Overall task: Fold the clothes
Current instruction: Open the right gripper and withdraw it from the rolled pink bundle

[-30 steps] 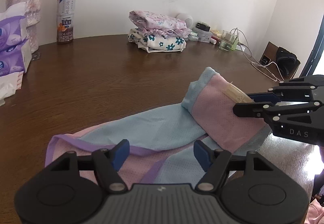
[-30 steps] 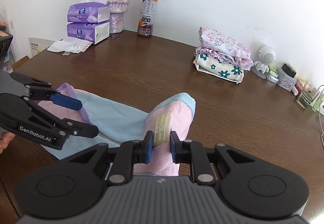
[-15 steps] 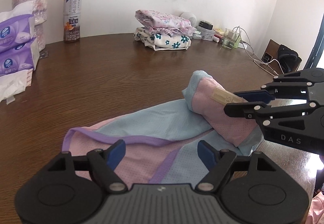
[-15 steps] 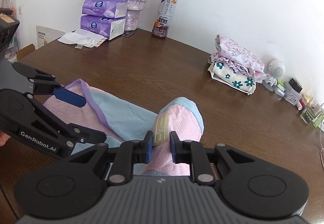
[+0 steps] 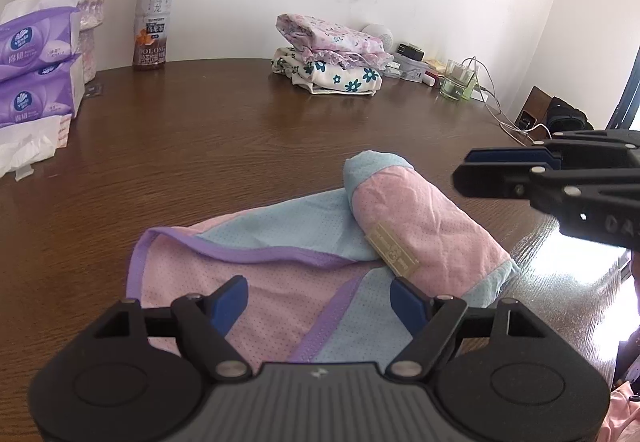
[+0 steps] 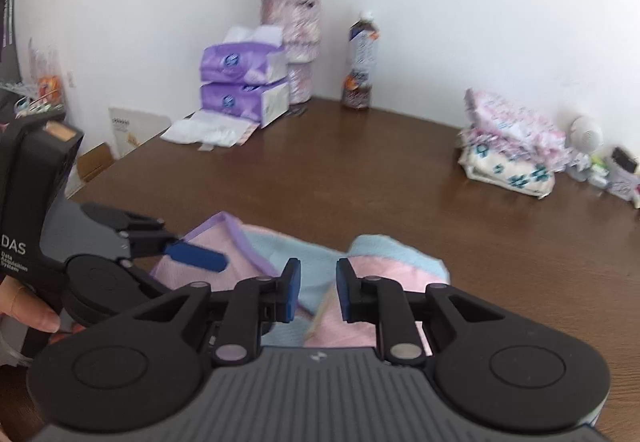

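- Tabletop of dark brown wood carries everything; its far edge runs along a white wall.
- Garment, pink and pale blue mesh with purple trim, lies at the near edge of the tabletop; one end is folded over into a pink flap with a beige label on it.
- Stack of folded clothes, a pink floral piece on a white one with blue flowers, sits at the far edge, well apart from the garment.
- Tissue packs, purple and stacked two high, stand at the far left corner beside a vase of dried flowers.
- Left hand-held gripper hovers over the near part of the garment, released, its blue pads spread wide with nothing pinched between them.
- Right hand-held gripper is just beside the folded flap; its jaws stand narrowly apart, and in the right wrist view, which is blurred, they show a clear gap with no cloth clamped in it.
- Drink bottle with brown liquid stands upright at the far edge, between the vase and the folded stack.
- Glass and small clutter sit at the far right corner, with white cables trailing off it.
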A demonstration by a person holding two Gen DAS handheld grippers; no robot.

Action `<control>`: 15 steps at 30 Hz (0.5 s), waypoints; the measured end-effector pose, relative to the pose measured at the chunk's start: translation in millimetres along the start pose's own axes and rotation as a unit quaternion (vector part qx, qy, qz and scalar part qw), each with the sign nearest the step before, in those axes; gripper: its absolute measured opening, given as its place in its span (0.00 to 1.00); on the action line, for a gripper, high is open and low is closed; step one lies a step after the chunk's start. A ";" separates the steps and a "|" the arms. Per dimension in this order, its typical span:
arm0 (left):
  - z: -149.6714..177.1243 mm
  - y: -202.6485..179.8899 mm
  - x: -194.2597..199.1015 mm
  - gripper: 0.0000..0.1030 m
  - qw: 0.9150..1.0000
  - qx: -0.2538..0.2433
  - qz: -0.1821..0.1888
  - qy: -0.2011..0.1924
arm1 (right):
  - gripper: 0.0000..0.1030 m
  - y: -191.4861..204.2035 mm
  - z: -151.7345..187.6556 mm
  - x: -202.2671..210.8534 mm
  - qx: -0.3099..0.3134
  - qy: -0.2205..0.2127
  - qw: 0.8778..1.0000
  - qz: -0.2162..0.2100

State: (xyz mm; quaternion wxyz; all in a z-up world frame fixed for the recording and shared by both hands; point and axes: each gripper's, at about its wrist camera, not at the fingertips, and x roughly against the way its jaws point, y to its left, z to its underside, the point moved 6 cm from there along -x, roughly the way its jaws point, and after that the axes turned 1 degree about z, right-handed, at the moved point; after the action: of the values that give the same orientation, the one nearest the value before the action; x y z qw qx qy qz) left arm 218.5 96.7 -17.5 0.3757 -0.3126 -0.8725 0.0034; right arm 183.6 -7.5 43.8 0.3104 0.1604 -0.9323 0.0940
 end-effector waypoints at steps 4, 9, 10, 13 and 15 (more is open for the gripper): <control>0.0 -1.3 2.1 0.75 1.000 0.002 0.006 -0.010 | 0.18 -33.8 15.9 3.0 -0.032 0.008 0.999 0.035; 0.7 -11.4 6.8 0.75 0.999 -0.004 0.025 -0.031 | 0.18 -55.1 47.1 -7.3 -0.072 0.029 0.997 0.024; 1.2 -14.8 7.6 0.75 0.999 -0.008 0.029 -0.035 | 0.18 -52.8 50.1 -9.9 -0.073 0.030 0.997 0.011; 5.5 -34.9 8.1 0.75 0.998 -0.029 0.036 -0.043 | 0.18 -45.5 53.6 -11.6 -0.077 0.018 0.996 -0.029; 8.0 -50.2 8.6 0.76 0.997 -0.045 0.041 -0.049 | 0.18 -49.9 54.6 -2.7 -0.086 0.001 0.995 -0.046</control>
State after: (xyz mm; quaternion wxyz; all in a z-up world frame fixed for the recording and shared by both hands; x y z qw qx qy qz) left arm 181.5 62.9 -5.6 0.3176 -0.3637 -0.8757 -0.0050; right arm 173.5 -68.3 2.8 0.3276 0.1758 -0.9283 -0.0009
